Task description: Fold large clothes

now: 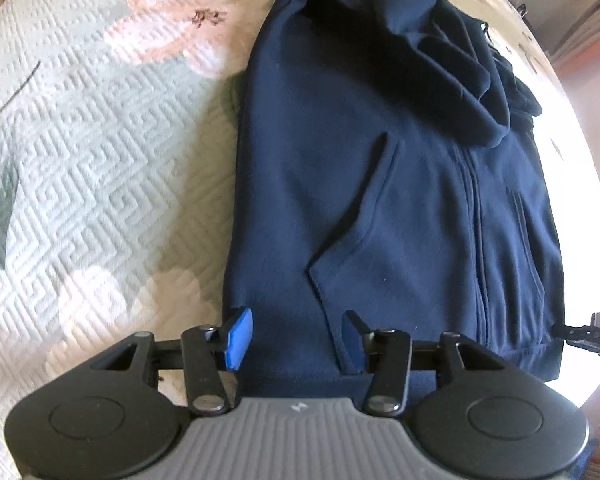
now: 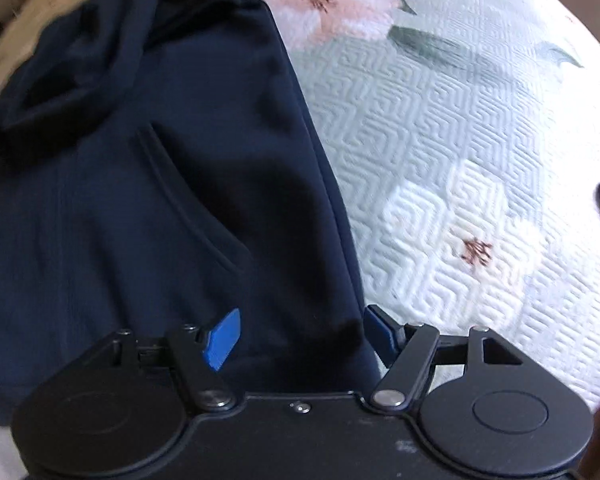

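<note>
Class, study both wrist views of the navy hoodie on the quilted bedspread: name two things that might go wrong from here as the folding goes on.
1. The hood lies bunched on the hoodie; folding over it would probably leave a lumpy bundle.
2. The right gripper, jaws open, straddles the hoodie's side edge above the bedspread; closing low there may pinch bedspread along with cloth.

Both wrist views close, facing down, sharing navy hoodie [image 1: 380,184]
</note>
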Motion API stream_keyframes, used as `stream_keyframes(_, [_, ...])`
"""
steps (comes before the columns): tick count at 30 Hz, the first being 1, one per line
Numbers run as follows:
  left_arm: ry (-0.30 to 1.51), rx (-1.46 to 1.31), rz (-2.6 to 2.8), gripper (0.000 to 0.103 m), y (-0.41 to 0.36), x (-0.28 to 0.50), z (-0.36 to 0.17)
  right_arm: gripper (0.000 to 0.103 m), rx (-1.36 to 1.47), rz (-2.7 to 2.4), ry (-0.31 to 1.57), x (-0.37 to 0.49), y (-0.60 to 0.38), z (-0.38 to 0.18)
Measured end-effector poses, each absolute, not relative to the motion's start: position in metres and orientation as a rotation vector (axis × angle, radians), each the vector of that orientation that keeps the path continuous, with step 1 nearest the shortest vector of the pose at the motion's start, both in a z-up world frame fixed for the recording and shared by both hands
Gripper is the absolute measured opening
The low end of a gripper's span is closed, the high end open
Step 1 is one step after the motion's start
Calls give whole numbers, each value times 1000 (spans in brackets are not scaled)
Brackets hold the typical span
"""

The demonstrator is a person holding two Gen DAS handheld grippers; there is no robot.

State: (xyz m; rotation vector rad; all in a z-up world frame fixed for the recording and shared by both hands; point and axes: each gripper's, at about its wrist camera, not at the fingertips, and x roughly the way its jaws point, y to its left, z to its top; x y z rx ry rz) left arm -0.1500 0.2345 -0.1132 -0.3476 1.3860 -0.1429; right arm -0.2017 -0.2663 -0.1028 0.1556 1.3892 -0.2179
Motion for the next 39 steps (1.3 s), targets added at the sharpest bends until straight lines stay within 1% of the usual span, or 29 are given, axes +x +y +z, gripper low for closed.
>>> stream_keyframes(5, [1403, -357, -175, 52, 241, -151, -116, 82, -40, -237, 1424, -193, -234, -100])
stream_keyframes(10, [1418, -317, -186, 54, 247, -156, -110, 83, -40, -241, 1416, -188, -226, -97])
stream_keyframes(13, [1437, -341, -166, 56, 254, -161, -111, 83, -14, -247, 1424, -190, -232, -101])
stream_keyframes(15, [1475, -451, -159, 58, 263, -163, -119, 83, -10, -251, 1429, -192, -235, -106])
stream_keyframes(16, [1493, -552, -162, 58, 269, -166, -125, 83, -11, -252, 1432, -194, -240, -107])
stream_keyframes(18, [1496, -658, -153, 59, 275, -170, -132, 83, -9, -248, 1434, -196, -248, -108])
stream_keyframes(22, [1495, -647, -137, 65, 268, -173, -139, 83, 93, -160, 1403, -207, -274, -102])
stream_keyframes(24, [1498, -641, -136, 66, 262, -173, -144, 83, 175, -108, 1414, -211, -283, -104])
stream_keyframes(26, [1501, -647, -143, 70, 258, -174, -150, 83, 232, -90, 1420, -215, -290, -106])
stream_keyframes(27, [1500, -649, -142, 70, 256, -174, -152, 83, 257, -86, 1424, -218, -293, -106])
stream_keyframes(32, [1485, -668, -140, 81, 255, -174, -162, 83, 359, -39, 1439, -222, -309, -121])
stream_keyframes(34, [1477, -680, -140, 82, 255, -174, -164, 85, 378, -10, 1436, -225, -305, -125])
stream_keyframes(35, [1476, -670, -144, 79, 253, -174, -165, 85, 346, 0, 1423, -227, -301, -124])
stream_keyframes(36, [1472, -653, -147, 76, 253, -174, -165, 82, 308, 12, 1420, -227, -295, -123])
stream_keyframes(37, [1468, -651, -143, 61, 255, -174, -164, 76, 284, 24, 1413, -227, -291, -120])
stream_keyframes(38, [1463, -665, -135, 35, 258, -176, -165, 60, 273, 40, 1407, -227, -287, -116])
stream_keyframes(39, [1458, -683, -129, 20, 261, -178, -167, 41, 272, 55, 1408, -226, -285, -113])
